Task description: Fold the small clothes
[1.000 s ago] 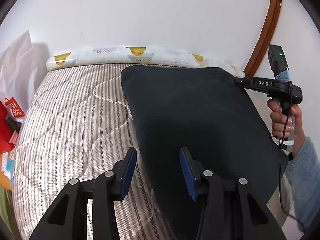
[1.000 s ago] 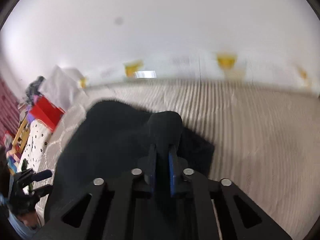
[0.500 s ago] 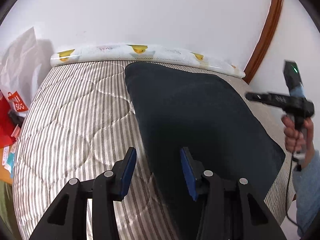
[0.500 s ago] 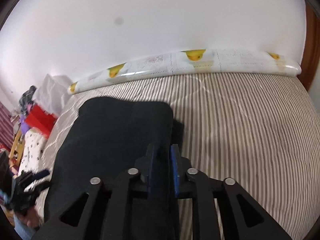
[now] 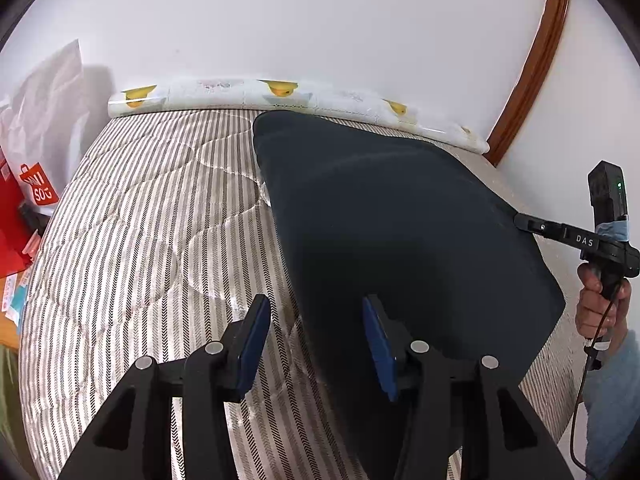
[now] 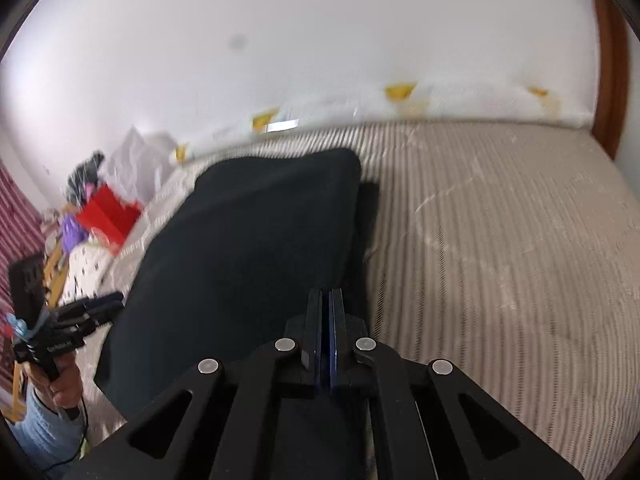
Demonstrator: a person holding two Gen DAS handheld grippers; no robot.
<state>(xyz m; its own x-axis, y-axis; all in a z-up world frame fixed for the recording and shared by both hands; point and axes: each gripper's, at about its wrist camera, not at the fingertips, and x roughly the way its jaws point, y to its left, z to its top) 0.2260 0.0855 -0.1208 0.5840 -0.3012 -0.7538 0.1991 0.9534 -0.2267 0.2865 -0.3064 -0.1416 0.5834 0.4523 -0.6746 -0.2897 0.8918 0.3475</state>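
Observation:
A dark navy garment [image 5: 392, 240] lies spread flat on the striped mattress [image 5: 152, 248]. My left gripper [image 5: 316, 340] is open, its blue pads straddling the garment's near left edge without gripping it. My right gripper [image 6: 325, 300] is shut on the garment's [image 6: 248, 248] right edge; in the left wrist view it [image 5: 520, 222] holds that edge at the cloth's right side. The right wrist view is motion-blurred.
A fruit-printed bumper [image 5: 280, 94] runs along the mattress's far edge against the white wall. A brown door frame [image 5: 532, 60] stands at the right. Red bags and clutter [image 5: 28, 200] sit off the left side, also in the right wrist view [image 6: 104, 212].
My right gripper, still shut on the garment's edge, swung out to the right and came back lower along that edge. The left gripper stayed open and nearly still.

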